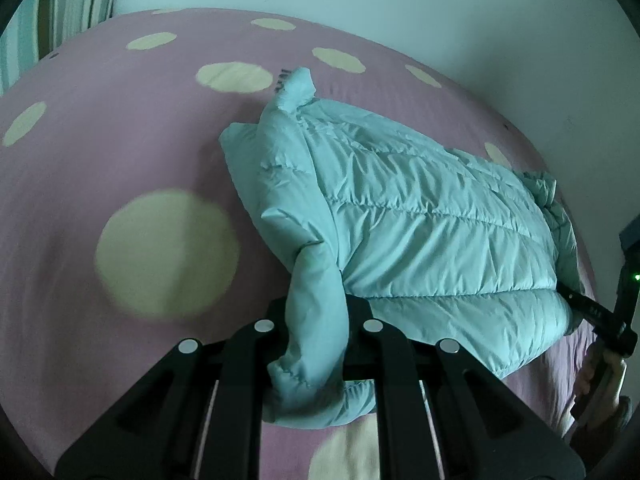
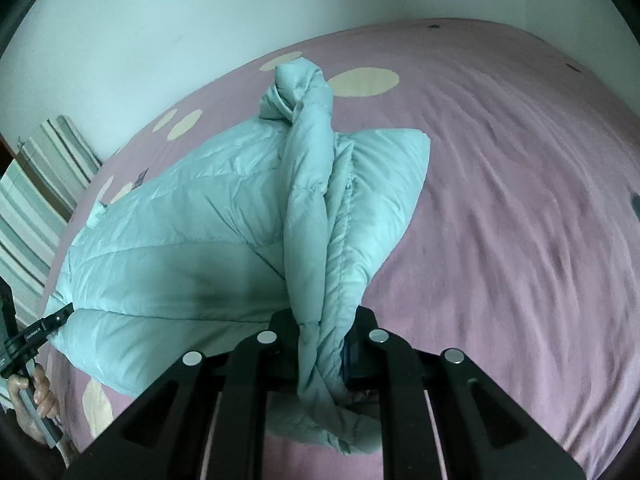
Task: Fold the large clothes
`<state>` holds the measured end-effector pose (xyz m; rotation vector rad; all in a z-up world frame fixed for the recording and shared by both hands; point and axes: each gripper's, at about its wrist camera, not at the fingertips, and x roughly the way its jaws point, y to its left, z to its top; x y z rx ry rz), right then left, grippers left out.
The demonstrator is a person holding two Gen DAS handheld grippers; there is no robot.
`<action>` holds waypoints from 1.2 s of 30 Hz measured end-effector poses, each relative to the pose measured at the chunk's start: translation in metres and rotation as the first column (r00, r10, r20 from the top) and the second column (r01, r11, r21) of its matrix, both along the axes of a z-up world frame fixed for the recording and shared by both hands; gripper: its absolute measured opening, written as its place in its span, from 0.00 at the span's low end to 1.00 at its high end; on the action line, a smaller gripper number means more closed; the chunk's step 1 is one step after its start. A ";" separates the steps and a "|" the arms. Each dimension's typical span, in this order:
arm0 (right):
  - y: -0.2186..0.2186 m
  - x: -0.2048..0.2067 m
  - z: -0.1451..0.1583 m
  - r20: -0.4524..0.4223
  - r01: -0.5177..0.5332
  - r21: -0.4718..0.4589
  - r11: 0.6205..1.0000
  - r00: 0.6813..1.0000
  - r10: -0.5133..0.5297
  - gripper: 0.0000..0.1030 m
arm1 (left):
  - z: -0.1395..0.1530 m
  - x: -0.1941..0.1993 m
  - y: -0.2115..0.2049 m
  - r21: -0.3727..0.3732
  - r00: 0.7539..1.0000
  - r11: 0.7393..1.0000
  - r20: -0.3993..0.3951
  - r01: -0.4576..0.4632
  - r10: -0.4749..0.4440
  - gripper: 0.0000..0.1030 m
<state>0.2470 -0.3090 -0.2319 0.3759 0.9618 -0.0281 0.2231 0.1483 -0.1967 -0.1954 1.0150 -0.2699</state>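
Both grippers are clamping down on the puffy mint jacket lying on the pink polka-dot bedspread. The left gripper is pinching a sleeve, and the right gripper is squeezing bunched-up fabric at the other side.

We are observing one pale mint quilted puffer jacket, occupying the centre and right of the left wrist frame. Its padded body is lying back-up, stitched in horizontal channels, with one corner standing up toward the upper centre. A bunched fold is hanging down at lower centre. In the right wrist frame, the twisted fabric is running from upper centre to lower centre.
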 end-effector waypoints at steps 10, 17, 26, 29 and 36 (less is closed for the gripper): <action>0.002 0.013 -0.008 -0.006 -0.029 -0.013 1.000 1.000 0.029 0.13 | -0.012 -0.054 0.024 -0.030 0.998 0.999 -0.038 -0.042 0.041 0.11; -0.002 0.028 -0.010 0.004 -0.026 -0.024 0.999 1.000 0.026 0.13 | -0.014 -0.053 0.022 -0.021 0.999 0.999 -0.031 -0.034 0.033 0.12; 0.012 0.021 -0.003 0.004 -0.013 -0.138 0.990 1.000 0.014 0.31 | -0.011 -0.067 0.033 -0.017 0.998 0.999 -0.040 -0.050 0.050 0.40; 0.013 0.018 0.004 0.004 -0.008 -0.181 0.984 1.000 0.008 0.33 | -0.007 -0.071 0.040 -0.004 0.997 0.998 -0.032 -0.068 0.067 0.49; 0.019 0.002 0.044 0.068 0.052 -0.239 0.969 0.997 -0.037 0.34 | 0.006 -0.080 0.060 -0.011 0.994 0.994 0.006 -0.110 0.110 0.62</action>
